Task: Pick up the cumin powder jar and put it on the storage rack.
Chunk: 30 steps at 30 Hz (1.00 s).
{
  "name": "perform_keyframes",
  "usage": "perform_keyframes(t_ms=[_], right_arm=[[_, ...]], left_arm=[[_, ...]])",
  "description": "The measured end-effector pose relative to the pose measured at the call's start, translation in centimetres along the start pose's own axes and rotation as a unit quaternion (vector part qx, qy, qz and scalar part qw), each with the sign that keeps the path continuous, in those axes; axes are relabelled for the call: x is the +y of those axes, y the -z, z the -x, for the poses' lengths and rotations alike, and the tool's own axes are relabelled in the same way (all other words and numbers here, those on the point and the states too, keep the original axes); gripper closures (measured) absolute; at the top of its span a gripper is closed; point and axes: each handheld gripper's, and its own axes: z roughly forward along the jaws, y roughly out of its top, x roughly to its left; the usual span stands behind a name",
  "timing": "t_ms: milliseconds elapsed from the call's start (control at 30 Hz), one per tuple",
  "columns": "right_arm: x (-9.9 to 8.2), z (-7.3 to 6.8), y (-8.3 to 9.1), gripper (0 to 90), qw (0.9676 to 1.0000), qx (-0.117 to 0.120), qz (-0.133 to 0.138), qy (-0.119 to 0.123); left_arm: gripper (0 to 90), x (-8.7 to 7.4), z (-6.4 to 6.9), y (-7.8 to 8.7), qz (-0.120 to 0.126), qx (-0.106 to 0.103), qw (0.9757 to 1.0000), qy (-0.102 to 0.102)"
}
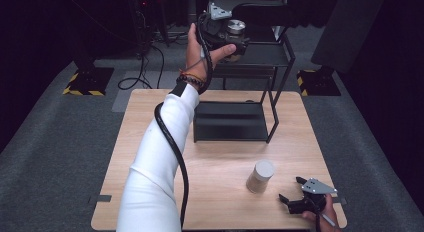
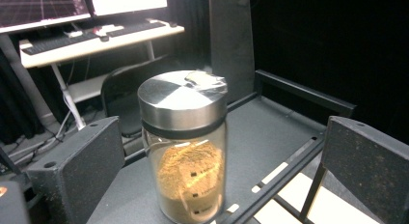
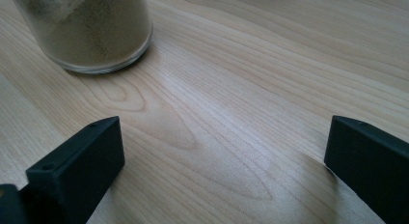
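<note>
We see a glass jar [image 2: 185, 147] with a steel lid, part full of tan powder, on the rack's top shelf [image 2: 270, 132]; our left claw [image 2: 217, 180] stands released around it, pads clear. A second jar [image 1: 260, 176] of pale powder stands near the bench's [image 1: 150, 142] front right corner; right claw [image 1: 292, 194] released just beside it.

rack [image 1: 272, 87]: on far half of table [image 1: 145, 192] | jar [image 2: 185, 147]: up on top shelf of rack, between left gripper [image 2: 217, 171] jaws, not touched | second jar [image 1: 260, 176]: on table, near side, just left of right gripper [image 1: 295, 194]
</note>
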Motion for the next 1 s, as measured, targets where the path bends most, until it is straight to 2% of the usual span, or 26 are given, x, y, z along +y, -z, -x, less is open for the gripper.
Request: perform_keyframes(t_ms=[67, 233, 367, 600, 700, 867, 933, 1000], right_arm=[[0.0, 0.0, 0.0, 0.1, 1.0, -0.001, 0.001, 0.001], [0.0, 0.0, 0.0, 0.1, 1.0, 0.0, 0.001, 0.001], [0.0, -0.1, 0.0, 0.1, 1.0, -0.001, 0.001, 0.003], [0.0, 0.0, 0.0, 0.1, 1.0, 0.0, 0.001, 0.002], [0.0, 0.0, 0.0, 0.1, 1.0, 0.0, 0.001, 0.002], [0.0, 0.0, 0.0, 0.2, 1.0, 0.001, 0.001, 0.002], [0.0, 0.0, 0.0, 0.2, 1.0, 0.001, 0.0, 0.001], [0.0, 0.0, 0.0, 0.2, 1.0, 0.001, 0.0, 0.001]], left_arm=[[1.3, -0.4, 0.4, 0.5, 0.0, -0.002, 0.9999, -0.01], [1.1, -1.1, 0.8, 1.3, 0.003, -0.005, 1.0, -0.007], [1.1, -1.8, 1.3, 1.9, 0.003, 0.001, 1.0, -0.008], [1.1, -3.3, 1.2, 3.1, 0.004, -0.003, 1.0, -0.006], [1.1, -4.2, 1.2, 3.7, 0.008, -0.008, 0.9999, -0.005], [0.8, -5.6, 1.7, 4.5, 0.008, -0.018, 0.9997, -0.017], [0.8, -6.4, 1.7, 4.8, 0.009, -0.025, 0.9996, -0.013], [0.6, -6.6, 1.9, 4.9, 0.009, -0.023, 0.9996, -0.012]])
